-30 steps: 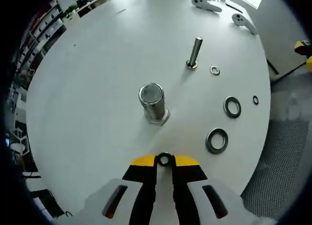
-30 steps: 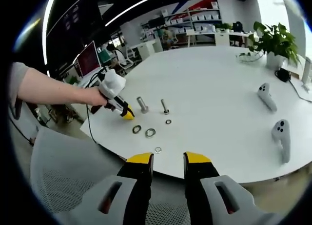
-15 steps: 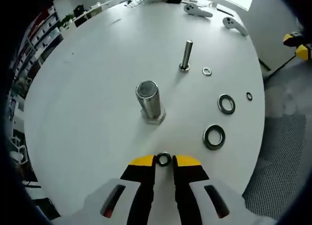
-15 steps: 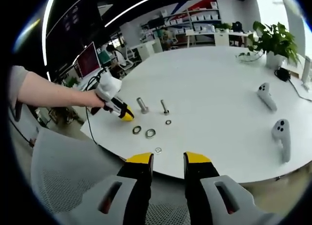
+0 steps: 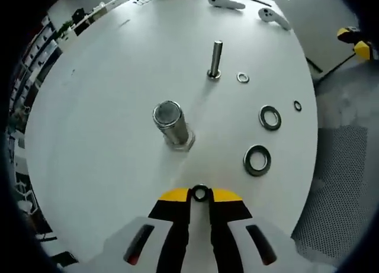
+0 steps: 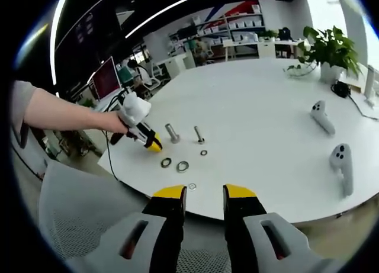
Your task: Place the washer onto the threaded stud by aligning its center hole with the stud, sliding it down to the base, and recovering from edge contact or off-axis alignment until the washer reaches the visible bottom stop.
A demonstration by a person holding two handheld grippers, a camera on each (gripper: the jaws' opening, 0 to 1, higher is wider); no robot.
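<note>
In the left gripper view, the left gripper point(image 5: 200, 194) has its yellow-tipped jaws clamped on a small washer point(image 5: 200, 193), held on edge above the near part of the round white table point(image 5: 95, 137). Ahead of it stands the thick threaded stud point(image 5: 170, 122) on its hex base, and farther off a thinner bolt point(image 5: 215, 58) stands upright (well apart from the stud). To the right of the stud four loose washers lie flat on the table: a large one point(image 5: 257, 160) nearest, a medium one point(image 5: 269, 117) beyond it, a small one point(image 5: 243, 77) just beside the thin bolt, and a tiny one point(image 5: 297, 106) near the table edge. Nothing stands between the held washer and the stud.

In the right gripper view, the right gripper point(image 6: 204, 196) hovers off the table edge with its jaws apart and nothing between them. Two white controllers point(image 6: 342, 166) lie on the right of the table, and a potted plant point(image 6: 329, 51) stands at the far side.
</note>
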